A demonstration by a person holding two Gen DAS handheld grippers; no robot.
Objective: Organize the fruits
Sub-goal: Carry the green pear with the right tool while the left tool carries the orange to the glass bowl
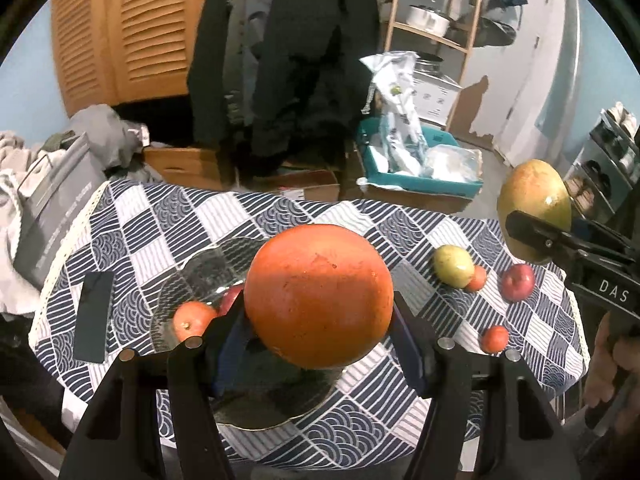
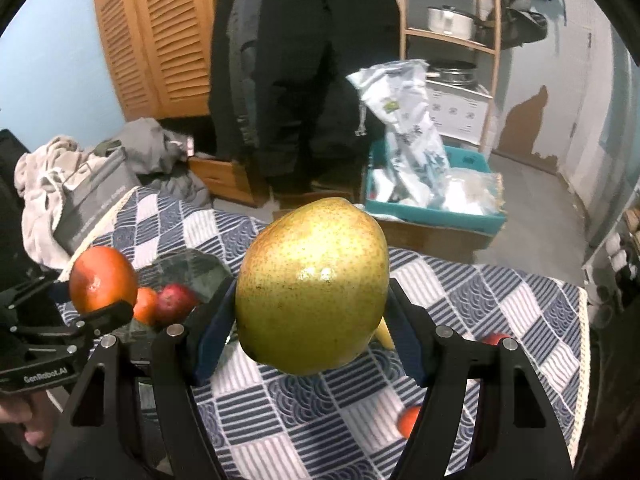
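My left gripper (image 1: pixel 318 320) is shut on a large orange (image 1: pixel 318 294) and holds it above a glass plate (image 1: pixel 192 276) that holds a small orange (image 1: pixel 192 320) and a red fruit (image 1: pixel 230 298). My right gripper (image 2: pixel 312 316) is shut on a yellow-green pear (image 2: pixel 312 286), held above the table. The pear also shows in the left wrist view (image 1: pixel 534 204), and the large orange in the right wrist view (image 2: pixel 102 278). On the cloth lie a green fruit (image 1: pixel 452 266), an orange fruit (image 1: pixel 478 278), a red apple (image 1: pixel 518 282) and a small orange fruit (image 1: pixel 494 338).
The table wears a blue-and-white patterned cloth (image 1: pixel 168 216). A dark phone (image 1: pixel 94 318) lies on its left side. A grey bag (image 1: pixel 56 204) and clothes sit at the left edge. Boxes and a teal crate (image 1: pixel 420 182) stand on the floor beyond.
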